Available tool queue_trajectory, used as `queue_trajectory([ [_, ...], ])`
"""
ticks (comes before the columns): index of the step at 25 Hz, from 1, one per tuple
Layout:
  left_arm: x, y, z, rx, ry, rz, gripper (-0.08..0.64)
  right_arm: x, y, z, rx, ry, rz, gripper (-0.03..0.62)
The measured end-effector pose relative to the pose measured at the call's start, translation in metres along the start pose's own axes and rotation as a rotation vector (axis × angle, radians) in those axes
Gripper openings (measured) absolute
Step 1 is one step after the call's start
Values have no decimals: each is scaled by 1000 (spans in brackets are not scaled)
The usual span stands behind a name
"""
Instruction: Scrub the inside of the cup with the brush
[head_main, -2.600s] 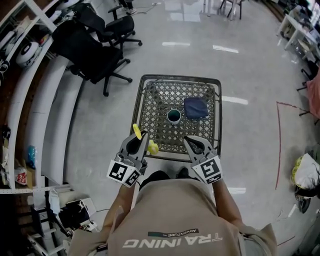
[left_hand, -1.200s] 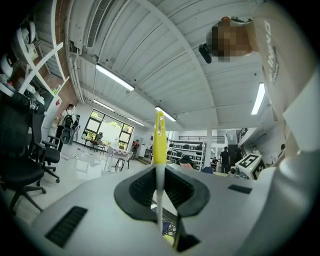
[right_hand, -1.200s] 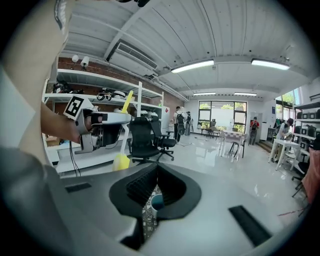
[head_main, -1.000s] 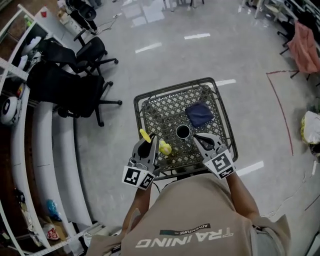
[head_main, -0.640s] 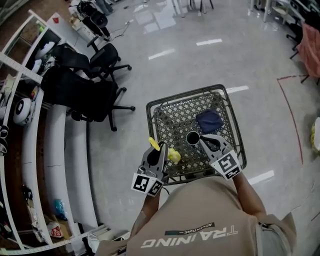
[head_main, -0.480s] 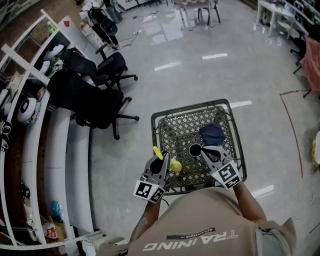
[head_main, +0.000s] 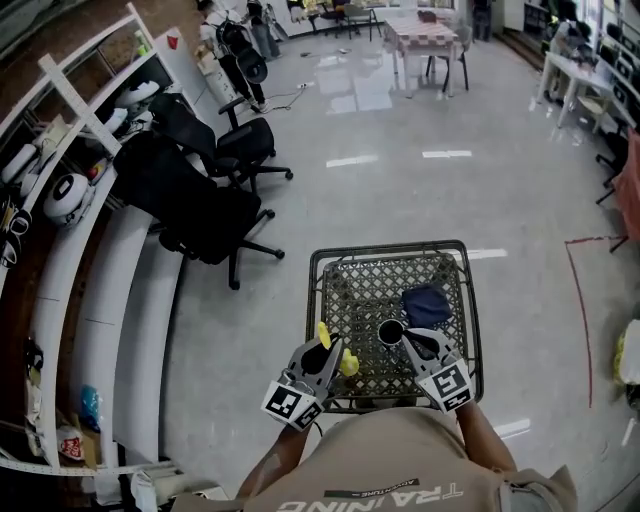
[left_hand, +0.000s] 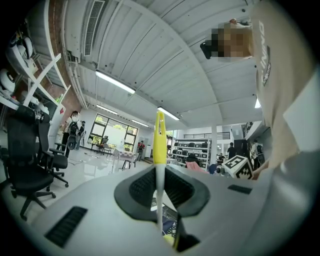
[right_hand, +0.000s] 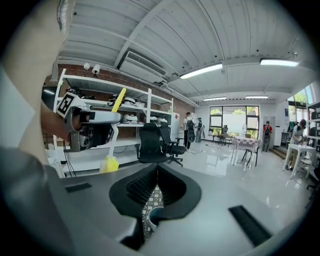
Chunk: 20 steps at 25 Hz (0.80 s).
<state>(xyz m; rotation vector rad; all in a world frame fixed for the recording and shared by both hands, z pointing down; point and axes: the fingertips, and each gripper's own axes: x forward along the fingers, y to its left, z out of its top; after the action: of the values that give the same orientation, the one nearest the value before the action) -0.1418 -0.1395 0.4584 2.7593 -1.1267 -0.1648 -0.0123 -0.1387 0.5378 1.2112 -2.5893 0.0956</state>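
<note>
Low in the middle of the head view, the yellow brush (head_main: 347, 363) is pinched by its thin handle between the jaws of the left gripper (head_main: 323, 349). The jaws of the right gripper (head_main: 409, 341) are pressed together, and nothing is held in them. The cup (head_main: 390, 332) is seen upright on the wire table (head_main: 316, 300), just beside the right gripper's tips. A dark blue cloth (head_main: 427, 304) is laid just above the cup.

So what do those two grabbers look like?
Both are pale grey wedges narrowing to fingers with black ribbed pads. The left gripper and right gripper each carry a white cube with black square markers. The person wears a tan shirt.
</note>
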Motion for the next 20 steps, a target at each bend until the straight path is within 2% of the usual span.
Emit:
queue_trajectory([
  [6, -12, 2, 2, -26, -10, 33, 41, -2, 14, -2, -19, 27, 34, 17],
  [13, -11, 8, 5, -26, -32, 67, 41, 0, -2, 11, -72, 8, 42, 17],
  [20, -11, 12, 14, -3, -26, 58, 41, 1, -11, 27, -33, -20, 18, 17],
])
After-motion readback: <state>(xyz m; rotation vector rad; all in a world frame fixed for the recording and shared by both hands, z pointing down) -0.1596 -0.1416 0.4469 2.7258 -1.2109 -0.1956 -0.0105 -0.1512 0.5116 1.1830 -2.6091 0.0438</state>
